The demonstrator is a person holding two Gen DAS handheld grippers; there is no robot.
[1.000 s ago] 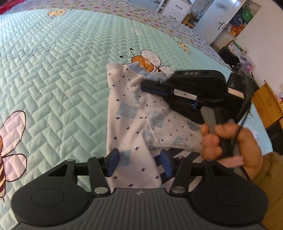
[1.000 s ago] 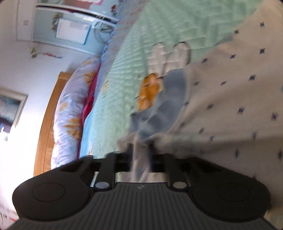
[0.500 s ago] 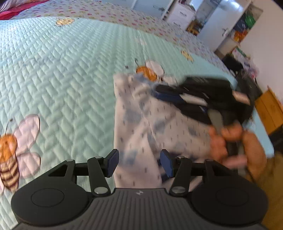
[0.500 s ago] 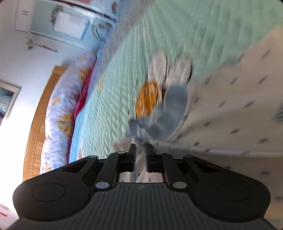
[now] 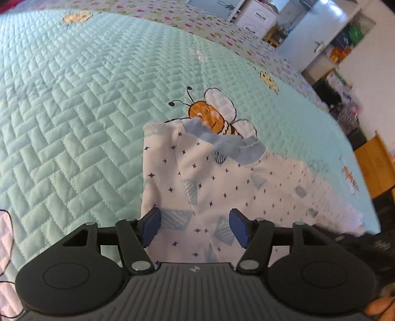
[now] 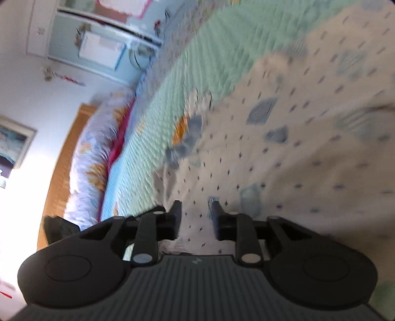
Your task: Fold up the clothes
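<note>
A mint-green quilted bedspread [image 5: 103, 118], stitched in a herringbone pattern and printed with cartoon bees, covers the bed. One bee [image 5: 217, 116] lies just beyond the far edge of a white child's top [image 5: 222, 182] patterned with small dark stars and pale blue striped squares. The garment lies on the quilt, its left side folded over the body and its light blue collar [image 5: 227, 143] at the far end, touching the bee print. The left gripper [image 5: 195, 228] hangs over the near part of the top, blue-padded fingers [image 5: 151, 226] spread wide with nothing between them. The right gripper [image 6: 196, 218], seen in a blurred view, also sits above the fabric with its fingers apart and holding nothing. Beyond the bed stand a white chest of drawers [image 5: 256, 14] and a white door [image 5: 308, 24], far right; a wooden headboard [image 6: 61, 168] and floral pillow [image 6: 96, 158] appear in the right wrist view.
</note>
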